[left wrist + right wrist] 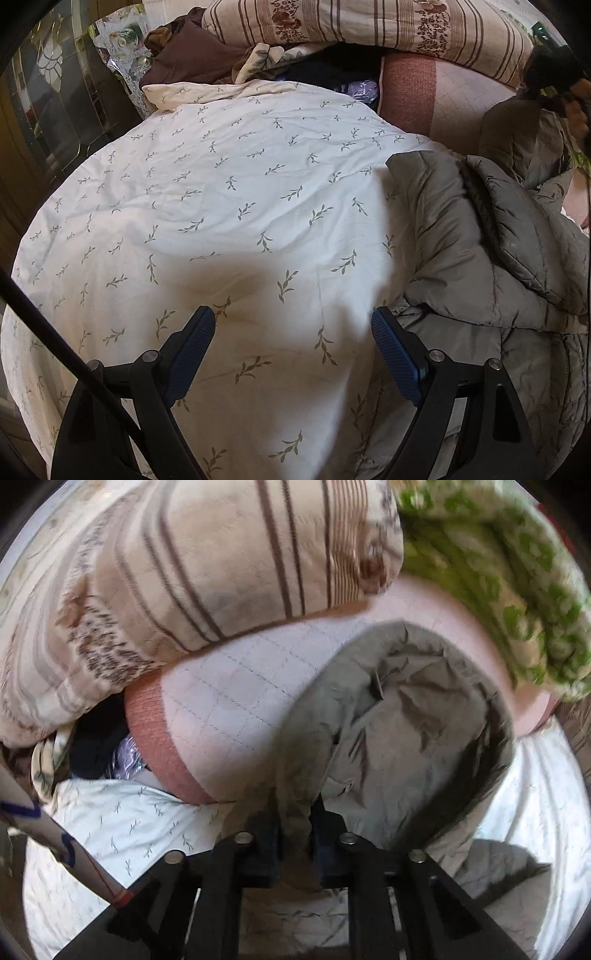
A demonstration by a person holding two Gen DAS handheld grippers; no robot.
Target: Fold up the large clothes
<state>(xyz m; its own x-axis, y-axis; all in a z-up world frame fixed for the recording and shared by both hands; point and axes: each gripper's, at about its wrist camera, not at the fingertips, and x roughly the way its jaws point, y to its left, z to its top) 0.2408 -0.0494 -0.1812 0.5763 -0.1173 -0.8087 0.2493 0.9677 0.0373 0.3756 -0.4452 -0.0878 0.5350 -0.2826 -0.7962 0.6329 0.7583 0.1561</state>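
A grey quilted puffer jacket [476, 236] lies crumpled on the right of a bed covered by a cream sheet [221, 206] with a small leaf print. My left gripper [293, 321] is open and empty, its blue pads [391, 350] hovering above the sheet just left of the jacket's edge. My right gripper [295, 834] is shut on a fold of the grey jacket [399, 746] and holds it lifted above the bed; the fingertips are hidden by the fabric.
A striped floral quilt [369, 26] and a pink pillow [436, 99] lie at the head of the bed, with brown clothes [188, 59] beside them. A green patterned blanket [517, 572] lies at the right. A glass-fronted cabinet [48, 96] stands at the left.
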